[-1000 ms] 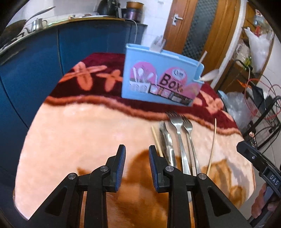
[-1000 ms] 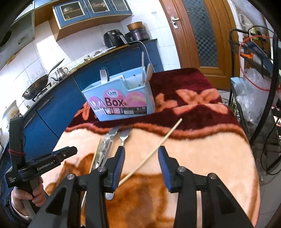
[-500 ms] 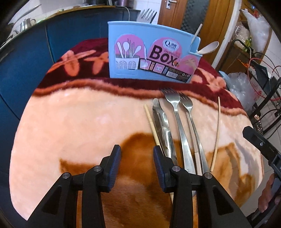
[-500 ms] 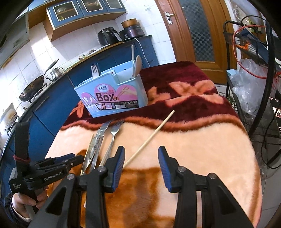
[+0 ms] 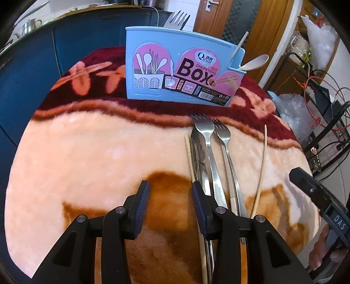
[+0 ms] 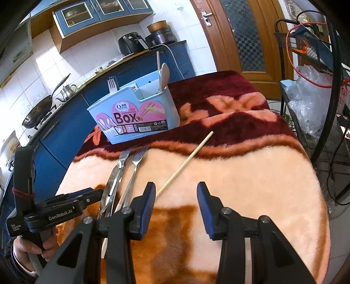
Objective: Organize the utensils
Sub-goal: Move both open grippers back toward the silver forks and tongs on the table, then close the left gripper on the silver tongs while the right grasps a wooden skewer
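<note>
A light blue utensil box (image 5: 181, 70) stands on the dark red part of the blanket, also in the right wrist view (image 6: 135, 115). It holds a fork (image 5: 177, 20) and a beige spoon (image 5: 254, 63). Two steel forks (image 5: 210, 148) and steel tongs (image 5: 198, 157) lie side by side in front of it, with a chopstick (image 5: 189, 157) to their left and another chopstick (image 5: 261, 170) to their right. My left gripper (image 5: 170, 203) is open and empty just left of the pile. My right gripper (image 6: 176, 203) is open and empty beside the right chopstick (image 6: 186, 163).
The table carries a peach, brown and dark red fleece blanket (image 6: 251, 170). Blue kitchen cabinets (image 5: 32, 56) stand behind on the left. A wire rack with plastic bags and cables (image 6: 310, 109) stands at the right, past the table edge. A wooden door (image 6: 240, 35) is behind.
My left gripper has moved forward and down towards the utensils and opened wider. My right gripper has drawn back a little and stays open.
</note>
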The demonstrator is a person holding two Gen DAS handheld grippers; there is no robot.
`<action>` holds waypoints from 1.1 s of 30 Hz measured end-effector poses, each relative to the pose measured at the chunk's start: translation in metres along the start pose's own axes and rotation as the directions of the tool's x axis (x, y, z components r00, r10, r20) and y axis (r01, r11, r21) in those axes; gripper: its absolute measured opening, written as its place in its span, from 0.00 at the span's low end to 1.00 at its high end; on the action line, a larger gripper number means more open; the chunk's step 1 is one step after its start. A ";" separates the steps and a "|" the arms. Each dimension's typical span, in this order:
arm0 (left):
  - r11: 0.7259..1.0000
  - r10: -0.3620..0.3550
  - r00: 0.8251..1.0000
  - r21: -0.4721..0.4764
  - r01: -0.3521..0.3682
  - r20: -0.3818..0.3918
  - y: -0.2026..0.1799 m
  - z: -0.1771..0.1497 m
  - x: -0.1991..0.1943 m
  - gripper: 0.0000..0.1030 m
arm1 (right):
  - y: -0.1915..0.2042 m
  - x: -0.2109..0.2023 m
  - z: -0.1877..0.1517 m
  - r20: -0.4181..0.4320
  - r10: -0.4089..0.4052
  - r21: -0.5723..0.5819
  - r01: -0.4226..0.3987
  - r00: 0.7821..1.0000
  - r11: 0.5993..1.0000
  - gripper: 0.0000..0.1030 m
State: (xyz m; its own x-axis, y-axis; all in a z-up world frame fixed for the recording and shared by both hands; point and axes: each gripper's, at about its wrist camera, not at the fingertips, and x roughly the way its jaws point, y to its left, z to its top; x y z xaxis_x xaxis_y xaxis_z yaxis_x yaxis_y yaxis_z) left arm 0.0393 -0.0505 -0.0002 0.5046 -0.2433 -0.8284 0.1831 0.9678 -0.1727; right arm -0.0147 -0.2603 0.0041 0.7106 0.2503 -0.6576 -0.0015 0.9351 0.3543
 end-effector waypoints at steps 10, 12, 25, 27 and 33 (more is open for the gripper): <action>0.998 -0.057 0.996 0.021 0.056 0.062 -0.013 0.018 -0.002 0.39 | 0.000 0.003 -0.001 -0.006 -0.003 0.001 0.003 1.000 1.000 0.41; 0.997 -0.068 0.995 0.042 0.065 0.072 -0.019 0.020 -0.001 0.39 | -0.001 0.004 -0.001 -0.010 -0.002 0.001 0.002 1.000 1.000 0.41; 0.989 -0.143 0.990 0.030 0.142 0.011 -0.015 0.024 0.018 0.06 | -0.005 0.011 -0.004 -0.023 0.004 0.015 -0.003 1.000 1.000 0.41; 0.988 -0.150 0.989 0.039 0.149 0.007 -0.016 0.022 0.017 0.02 | -0.006 0.012 -0.004 -0.027 0.004 0.019 -0.003 1.000 1.000 0.41; 0.989 -0.150 0.988 0.008 0.150 0.044 -0.001 0.023 0.007 0.01 | -0.004 0.013 -0.003 -0.033 0.001 0.009 -0.001 0.999 1.000 0.41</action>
State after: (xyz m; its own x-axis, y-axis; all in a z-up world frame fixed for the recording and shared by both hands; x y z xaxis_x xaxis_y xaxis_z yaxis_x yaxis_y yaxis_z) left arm 0.0615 -0.0548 0.0065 0.5078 -0.3886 -0.7689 0.2634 0.9198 -0.2909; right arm -0.0077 -0.2603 -0.0080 0.6873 0.2596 -0.6784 0.0043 0.9325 0.3612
